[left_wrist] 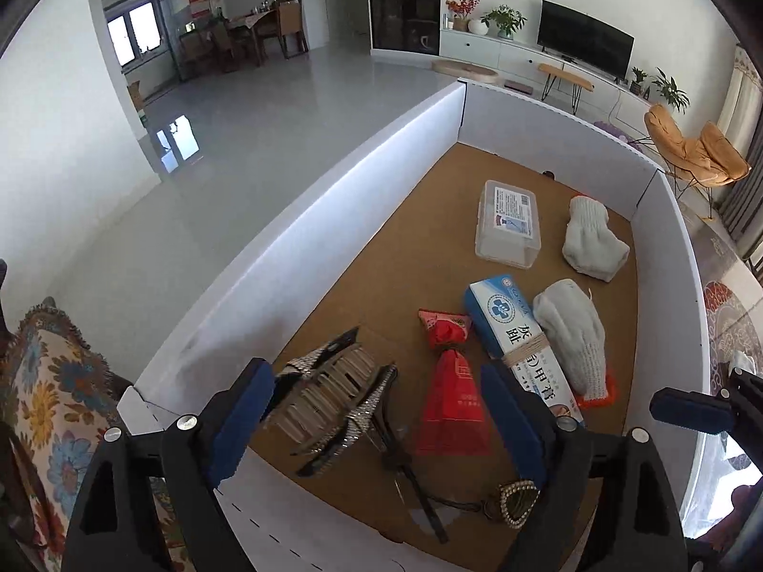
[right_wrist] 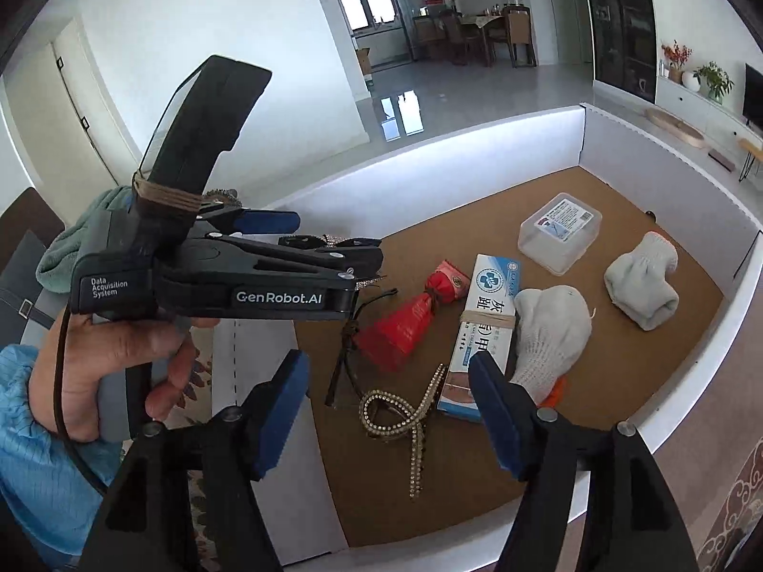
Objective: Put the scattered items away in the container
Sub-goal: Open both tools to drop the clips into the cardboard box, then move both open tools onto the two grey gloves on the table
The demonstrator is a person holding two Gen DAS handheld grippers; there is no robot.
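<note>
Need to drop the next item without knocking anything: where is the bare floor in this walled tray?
Bare cork runs along the white wall left of the clear plastic box, and in the far corner behind it. Crowded: the near right, where red pouch, tied blue box and gloves sit together.

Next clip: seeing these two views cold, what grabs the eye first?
In the right wrist view, the left gripper juts in from the left, a rhinestone-studded hair claw between its fingers in its own view. Below lies the white-walled tray with a brown cork floor, holding a red tied pouch, a blue-and-white medicine box and two white knit gloves.
</note>
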